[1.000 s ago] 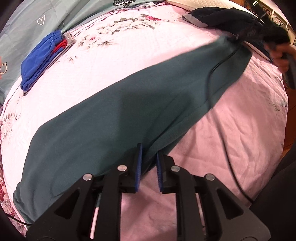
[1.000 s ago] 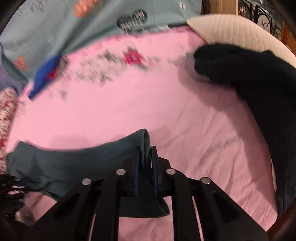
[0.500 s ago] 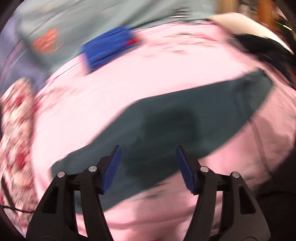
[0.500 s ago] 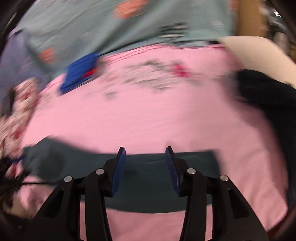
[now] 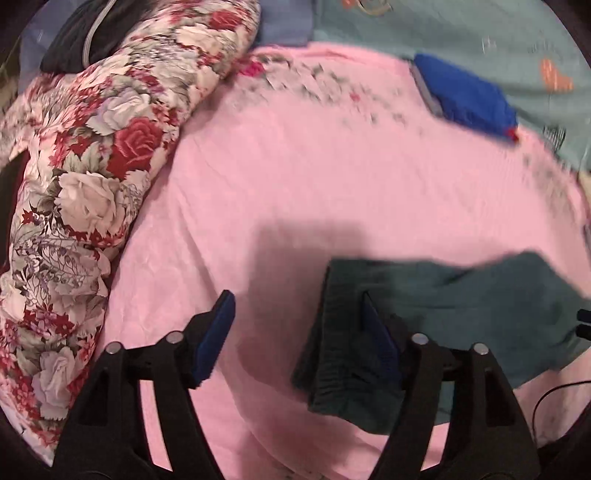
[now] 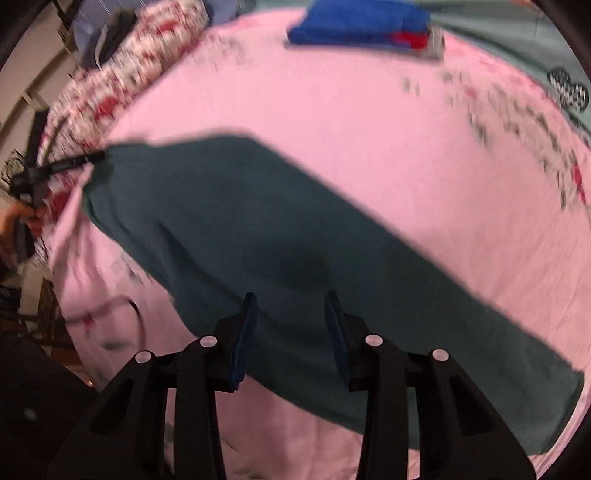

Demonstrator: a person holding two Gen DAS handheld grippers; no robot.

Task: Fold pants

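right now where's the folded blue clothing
The folded blue clothing lies at the far edge of the pink bedsheet, top centre in the right wrist view and upper right in the left wrist view, beside the teal blanket, well beyond the green pants.

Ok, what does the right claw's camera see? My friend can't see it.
Dark green pants lie stretched across a pink bedsheet. The right claw hangs open above them, and folded blue clothes sit at the far edge.
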